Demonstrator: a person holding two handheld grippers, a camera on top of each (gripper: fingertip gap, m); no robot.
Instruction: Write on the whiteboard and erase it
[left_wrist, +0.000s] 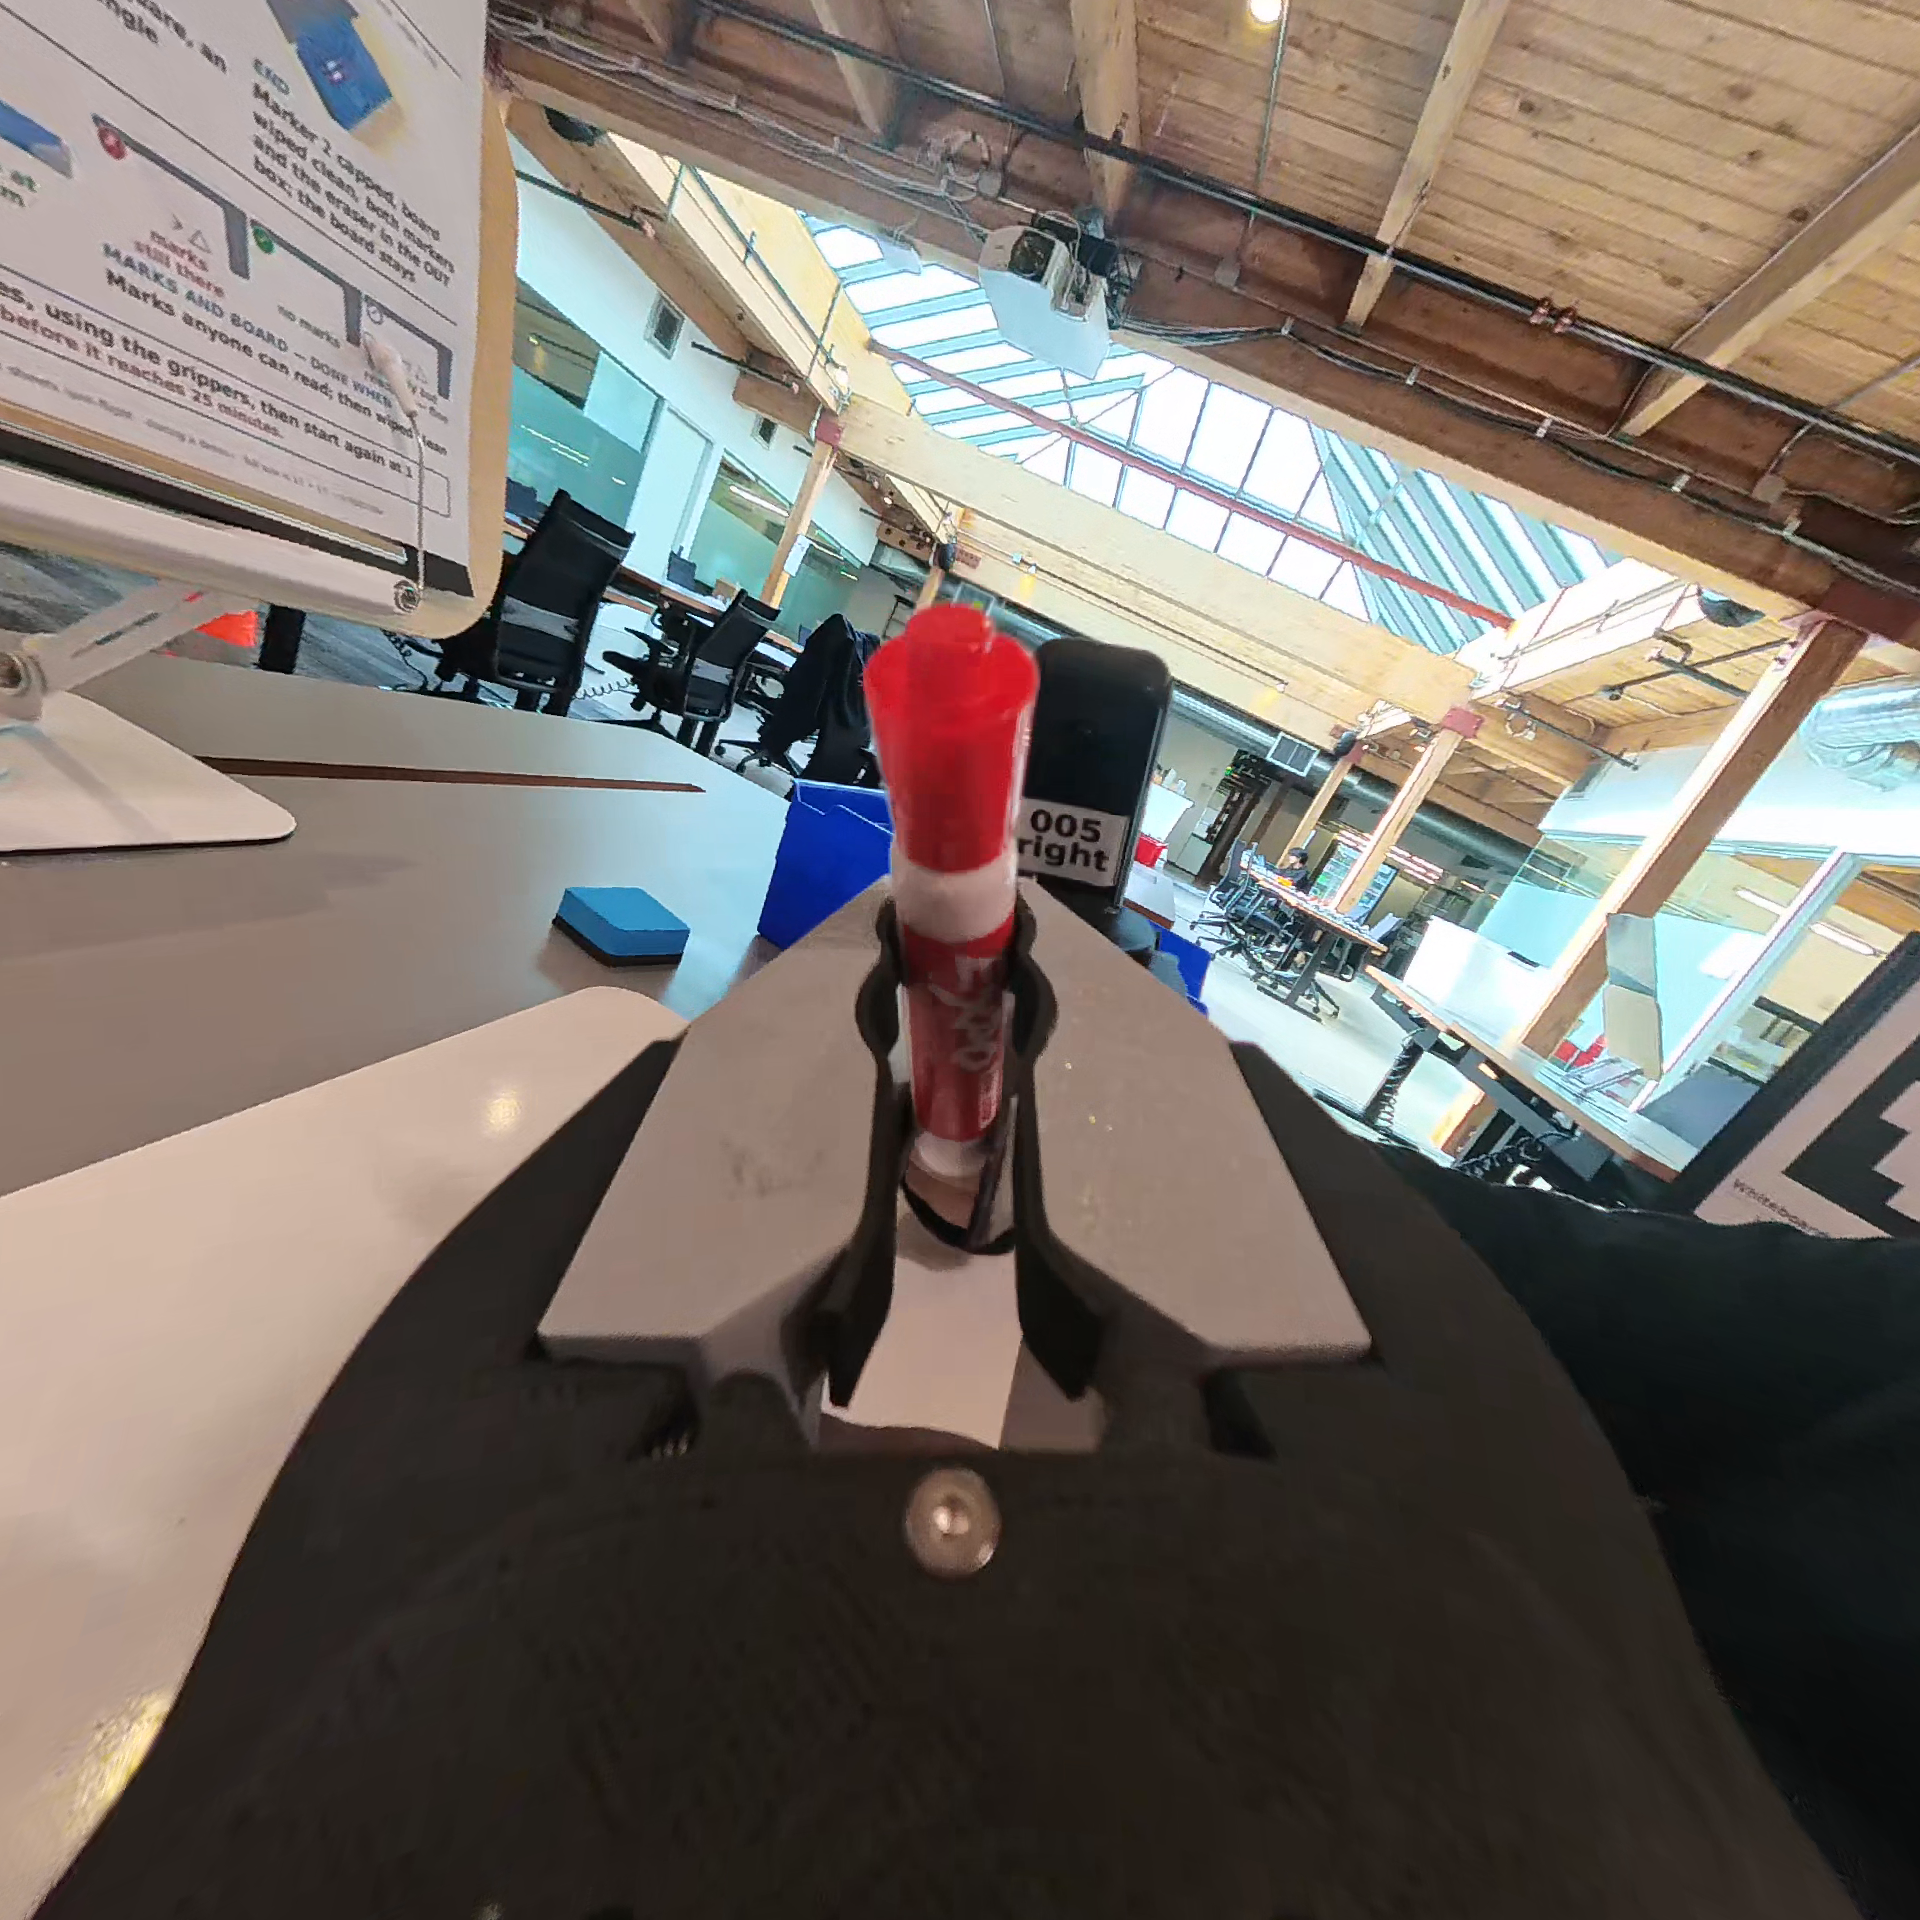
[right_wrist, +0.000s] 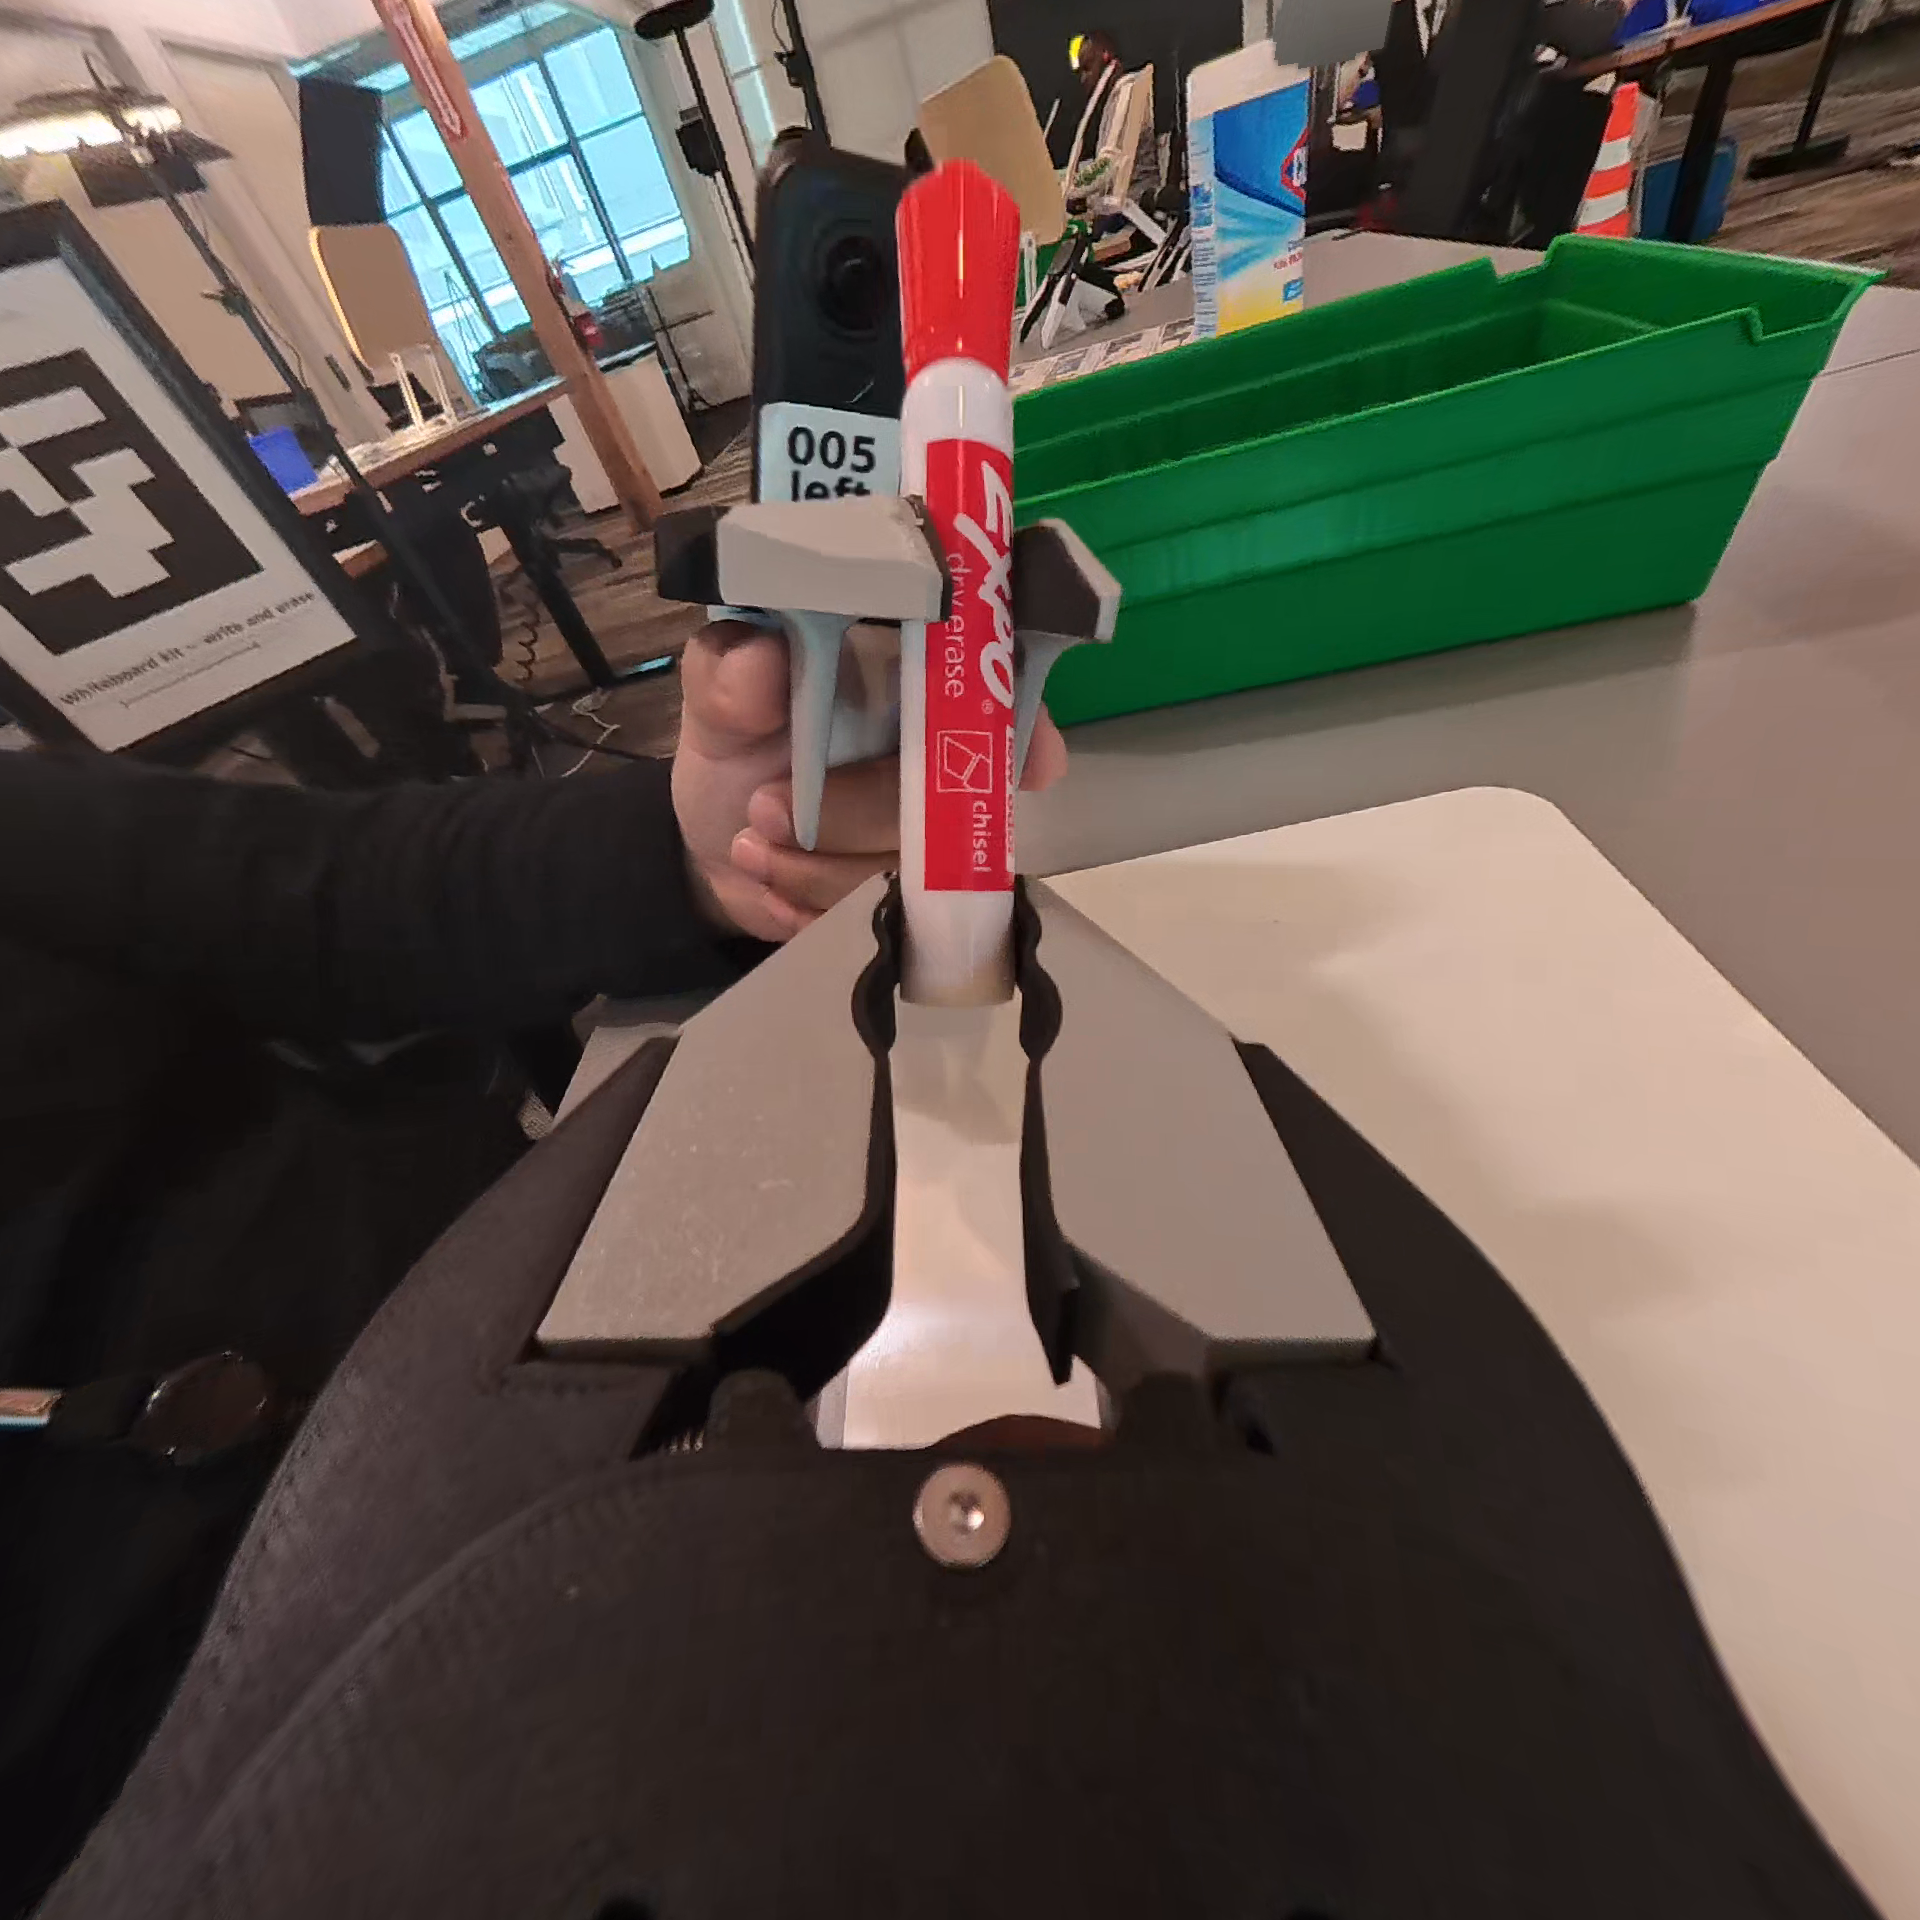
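Note:
A red dry-erase marker (left_wrist: 951, 748) stands upright with its red cap on top. My left gripper (left_wrist: 951, 935) is shut on the middle of its barrel. My right gripper (right_wrist: 956, 925) is shut on the white bottom end of the same marker (right_wrist: 956, 312). The left gripper (right_wrist: 971, 566) also shows in the right wrist view, gripping the marker higher up, with a hand behind it. The white whiteboard (left_wrist: 208, 1299) lies flat on the grey table below both grippers (right_wrist: 1455, 1039). A blue eraser (left_wrist: 621, 925) lies on the table beyond the board.
A green bin (right_wrist: 1455, 468) stands on the table behind the board. A blue bin (left_wrist: 821, 862) sits past the table edge. An instruction sheet on a stand (left_wrist: 239, 260) is at far left. A wipes canister (right_wrist: 1247, 208) and a black-and-white tag sign (right_wrist: 125, 499) stand nearby. The grippers' ends are close to 6 cm from one another. The blue eraser (left_wrist: 621, 925) is about 30 cm from both grippers' fingertips.

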